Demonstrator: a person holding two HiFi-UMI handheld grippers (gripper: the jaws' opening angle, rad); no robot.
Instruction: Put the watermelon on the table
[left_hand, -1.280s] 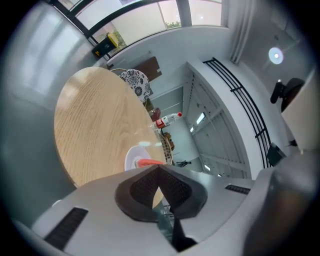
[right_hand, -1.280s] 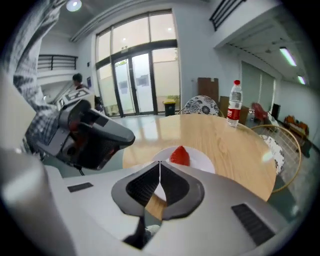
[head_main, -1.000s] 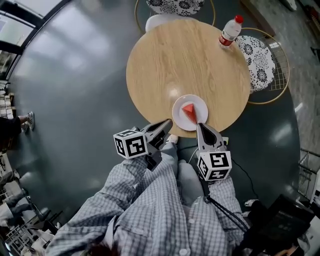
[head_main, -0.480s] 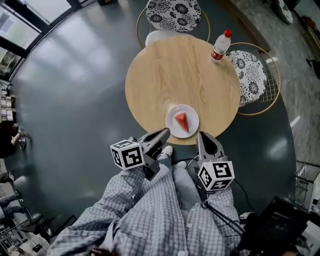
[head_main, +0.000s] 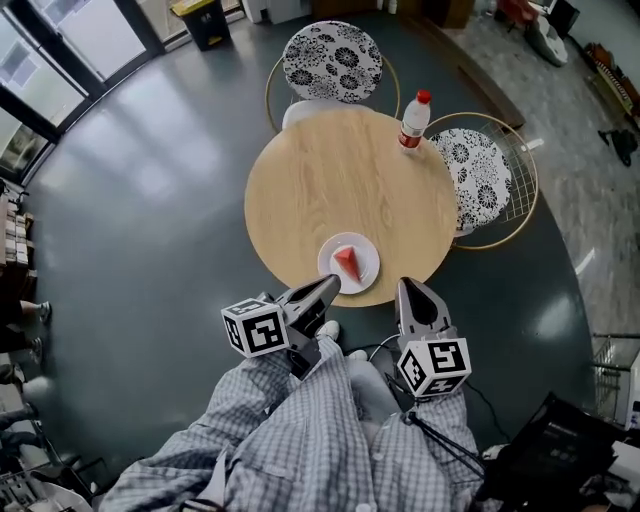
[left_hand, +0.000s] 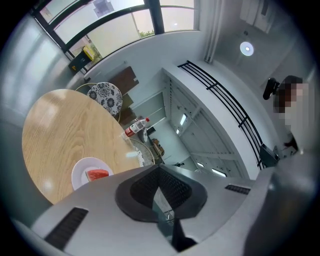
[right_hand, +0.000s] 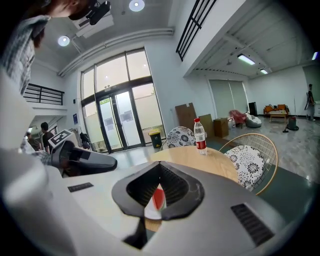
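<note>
A red watermelon slice (head_main: 347, 263) lies on a white plate (head_main: 362, 274) near the front edge of the round wooden table (head_main: 330, 180). My left gripper (head_main: 331, 284) hangs just off that edge, left of the plate, its jaws shut on nothing. My right gripper (head_main: 408, 287) is to the plate's right, also shut and empty. In the left gripper view the slice (left_hand: 96, 174) on its plate (left_hand: 80, 175) shows left of the gripper (left_hand: 160, 167). In the right gripper view the slice (right_hand: 158, 199) shows through the gap below the gripper's (right_hand: 160, 164) tips.
A water bottle (head_main: 411, 120) with a red cap stands at the table's far right rim. Two wire chairs with patterned cushions stand behind the table (head_main: 333, 60) and to its right (head_main: 482, 175). Dark grey floor surrounds the table. A bin (head_main: 206, 20) stands far back.
The whole view has pulled back from the table. Both shut grippers, which flanked the plate's near side, now sit a little farther from it. The slice stays on the plate.
</note>
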